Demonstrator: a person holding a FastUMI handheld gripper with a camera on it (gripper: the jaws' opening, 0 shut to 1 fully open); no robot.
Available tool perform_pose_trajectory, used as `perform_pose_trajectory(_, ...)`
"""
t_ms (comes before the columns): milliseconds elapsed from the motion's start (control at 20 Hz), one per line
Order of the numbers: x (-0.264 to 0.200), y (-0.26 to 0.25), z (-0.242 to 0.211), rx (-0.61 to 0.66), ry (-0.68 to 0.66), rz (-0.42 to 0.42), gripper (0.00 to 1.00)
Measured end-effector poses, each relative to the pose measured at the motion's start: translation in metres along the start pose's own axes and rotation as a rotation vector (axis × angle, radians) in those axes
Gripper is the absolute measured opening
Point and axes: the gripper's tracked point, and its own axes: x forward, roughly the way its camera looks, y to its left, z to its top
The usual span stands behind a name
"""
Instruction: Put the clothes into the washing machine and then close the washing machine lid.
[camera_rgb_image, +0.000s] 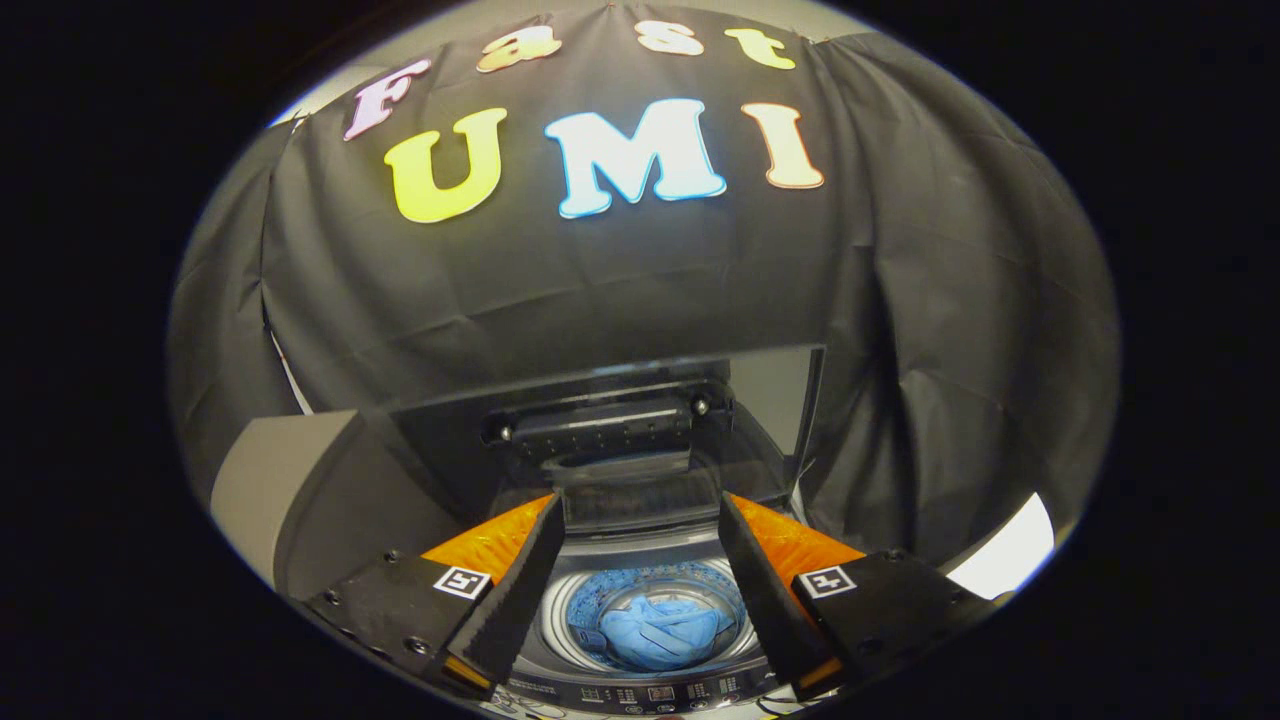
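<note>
Clothes, a crumpled blue cloth bundle (655, 630), are lying in the washing machine's steel drum (560, 620), so the spread, empty gripper (640, 530) is facing the upright glass lid (620, 430), needing to pull it down.

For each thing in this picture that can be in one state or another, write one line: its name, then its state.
Washing machine lid: raised, standing open behind the drum.
Washing machine drum: open at the top, loaded.
Blue clothes: bunched up, lying inside the drum.
Claw: open, fingers wide apart and holding nothing, above the drum opening.
</note>
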Motion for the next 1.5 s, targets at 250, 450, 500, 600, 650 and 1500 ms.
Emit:
perform_pose_trajectory(250,-0.014,-0.005,0.039,0.008,-0.069,-0.002,0.96)
perform_pose_trajectory(450,-0.015,-0.001,0.057,-0.014,-0.09,0.009,0.98)
perform_pose_trajectory(500,-0.013,0.002,0.062,-0.025,-0.096,0.015,0.98)
perform_pose_trajectory(600,-0.005,0.01,0.071,-0.049,-0.098,0.031,0.98)
perform_pose_trajectory(650,-0.002,0.014,0.073,-0.056,-0.097,0.037,0.98)
perform_pose_trajectory(1500,0.126,0.069,0.081,-0.079,0.032,0.079,0.98)
